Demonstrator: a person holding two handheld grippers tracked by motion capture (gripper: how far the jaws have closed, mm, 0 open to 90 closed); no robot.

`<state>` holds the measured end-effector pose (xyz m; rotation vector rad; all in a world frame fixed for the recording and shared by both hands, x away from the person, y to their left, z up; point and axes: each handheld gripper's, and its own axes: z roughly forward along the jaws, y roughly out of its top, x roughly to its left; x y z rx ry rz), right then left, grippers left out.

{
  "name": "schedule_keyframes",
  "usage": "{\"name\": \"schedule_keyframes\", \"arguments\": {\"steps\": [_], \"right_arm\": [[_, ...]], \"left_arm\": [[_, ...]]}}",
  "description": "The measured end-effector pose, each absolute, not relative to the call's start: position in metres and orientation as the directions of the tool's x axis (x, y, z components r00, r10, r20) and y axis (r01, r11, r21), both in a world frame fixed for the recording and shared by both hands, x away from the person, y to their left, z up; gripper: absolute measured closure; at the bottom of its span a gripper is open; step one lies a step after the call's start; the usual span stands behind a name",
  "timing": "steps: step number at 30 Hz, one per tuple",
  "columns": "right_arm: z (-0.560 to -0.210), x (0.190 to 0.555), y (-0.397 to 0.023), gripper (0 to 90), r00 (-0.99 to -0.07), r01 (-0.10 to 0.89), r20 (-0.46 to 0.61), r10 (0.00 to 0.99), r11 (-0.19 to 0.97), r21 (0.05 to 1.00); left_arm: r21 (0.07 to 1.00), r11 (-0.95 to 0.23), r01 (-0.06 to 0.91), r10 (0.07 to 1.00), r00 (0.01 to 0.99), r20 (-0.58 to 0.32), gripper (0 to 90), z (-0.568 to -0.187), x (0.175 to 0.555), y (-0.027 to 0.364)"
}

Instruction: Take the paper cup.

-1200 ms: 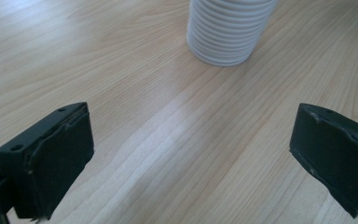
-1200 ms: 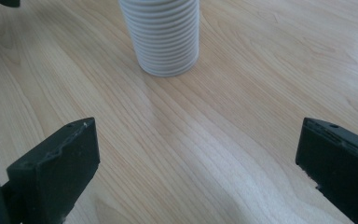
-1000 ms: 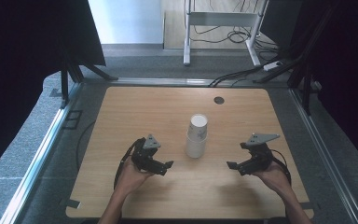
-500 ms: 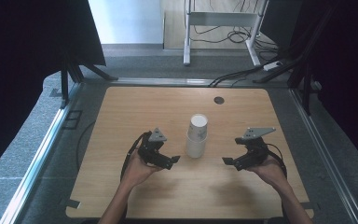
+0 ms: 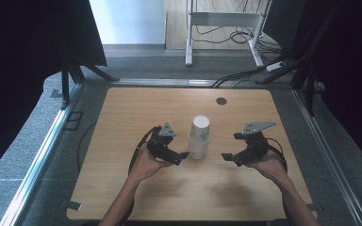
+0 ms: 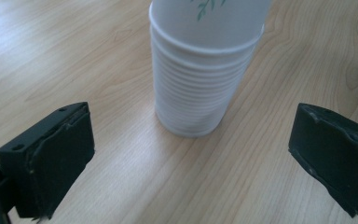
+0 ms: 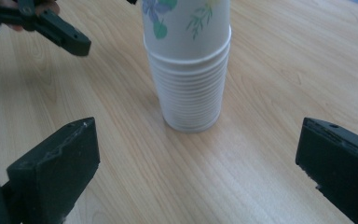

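The left gripper [image 5: 181,155] sits just to the left of the stack of paper cups [image 5: 199,137], with its jaws spread wide and nothing between them. In the left gripper view the two black jaws stand far apart at the bottom corners, and the stack of cups [image 6: 200,70] rises in the gap ahead of them, close but not touched. The left hand [image 5: 146,162] holds this gripper from below and behind, nearer the person than the cups.

The right gripper [image 5: 228,157] is to the right of the cups, a little farther off than the left one, and its jaws are also wide open and hold nothing. In the right gripper view the cups [image 7: 189,65] stand upright ahead of the open jaws, and the left gripper [image 7: 51,25] shows beyond them at the upper left. The right hand [image 5: 268,162] grips its tool on the side away from the cups.

The cups stand upright, mouth down, near the middle of the wooden table [image 5: 122,122], one nested over another; the top cup bears a flower and leaf print. A small dark round spot [image 5: 221,100] lies on the table behind the cups, towards the far edge.
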<state>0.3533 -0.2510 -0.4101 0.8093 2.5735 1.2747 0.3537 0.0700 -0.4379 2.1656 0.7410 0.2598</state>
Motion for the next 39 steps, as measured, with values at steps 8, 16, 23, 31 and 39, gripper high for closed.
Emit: {"name": "schedule_keyframes", "arguments": {"steps": [8,16,23,31,39], "right_arm": [[-0.405,0.362,-0.242,1.2,-0.849,0.388,0.088,0.520,0.502,0.773],[-0.398,0.370,-0.233,2.1,-0.858,0.379,0.092,0.506,0.502,0.777],[-0.395,0.378,-0.225,2.9,-0.862,0.378,0.092,0.499,0.510,0.773],[-0.391,0.387,-0.216,6.2,-0.866,0.371,0.091,0.491,0.511,0.776],[-0.383,0.395,-0.205,9.9,-0.878,0.352,0.078,0.472,0.525,0.775]], "left_arm": [[0.761,-0.511,0.399,0.567,0.822,-0.050,1.2,-0.439,0.363,0.056],[0.763,-0.519,0.384,0.555,0.831,-0.041,1.9,-0.443,0.373,0.046],[0.769,-0.521,0.370,0.544,0.838,-0.035,2.6,-0.446,0.378,0.039],[0.773,-0.515,0.371,0.532,0.845,-0.051,5.2,-0.452,0.384,0.032],[0.779,-0.506,0.370,0.521,0.851,-0.066,9.4,-0.455,0.388,0.026]]}}
